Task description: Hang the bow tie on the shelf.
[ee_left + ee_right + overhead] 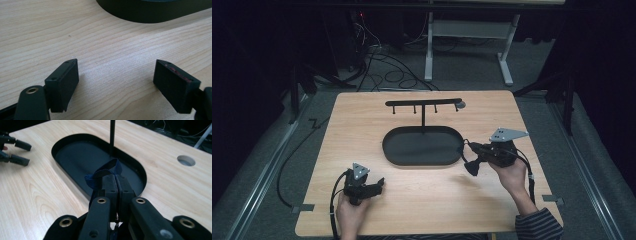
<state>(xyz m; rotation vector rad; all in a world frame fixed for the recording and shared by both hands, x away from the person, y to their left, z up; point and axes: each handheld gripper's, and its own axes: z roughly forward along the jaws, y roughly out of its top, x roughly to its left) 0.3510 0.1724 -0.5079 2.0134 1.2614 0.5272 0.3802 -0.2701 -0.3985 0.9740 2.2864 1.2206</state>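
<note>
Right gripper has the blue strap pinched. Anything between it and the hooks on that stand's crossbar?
Nothing visible. The right gripper holds the blue strap over the near rim of the black tray. The stand's crossbar rises beyond, with open space between. The left gripper sits well aside.

A lab: dark curtains, floor cables (pixel 382 70), wooden table (pixel 362 115) under a fixed camera

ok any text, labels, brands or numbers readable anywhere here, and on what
None can be read. The tray, its hook rack, the table and both hand-held grippers, left and right, show no print. The dark strap in the right one is plain too.
</note>
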